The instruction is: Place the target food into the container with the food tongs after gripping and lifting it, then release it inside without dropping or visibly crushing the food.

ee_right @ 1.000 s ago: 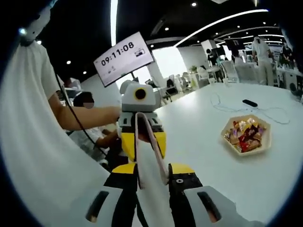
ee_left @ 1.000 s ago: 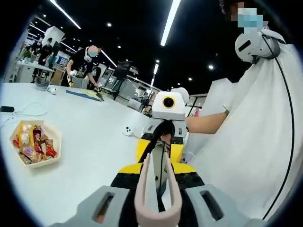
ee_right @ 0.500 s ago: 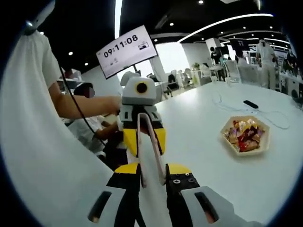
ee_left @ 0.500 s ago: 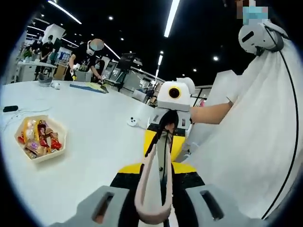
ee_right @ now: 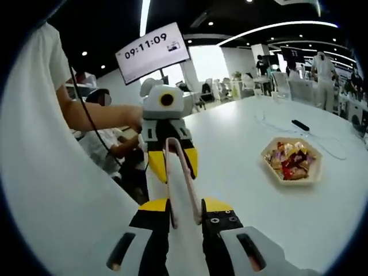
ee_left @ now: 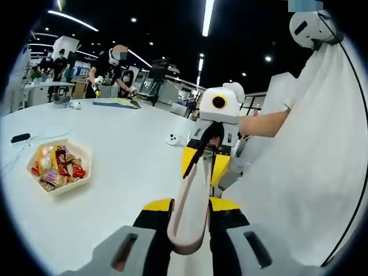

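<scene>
My left gripper [ee_left: 190, 214] has its yellow tips buried behind the pale food tongs [ee_left: 193, 201], so I cannot tell how firmly the jaws press on them; the tongs' looped end runs off the lower middle of the frame. My right gripper [ee_right: 177, 211] is the same, its jaw tips masked by the tongs' arms. The wrapped snacks [ee_left: 56, 169] in the hexagonal tray [ee_left: 69, 185], at middle left, are too small to tell apart. In the right gripper view that tray's near wall hides its lower contents. My white sleeve [ee_left: 322, 161] is cut by the right edge.
</scene>
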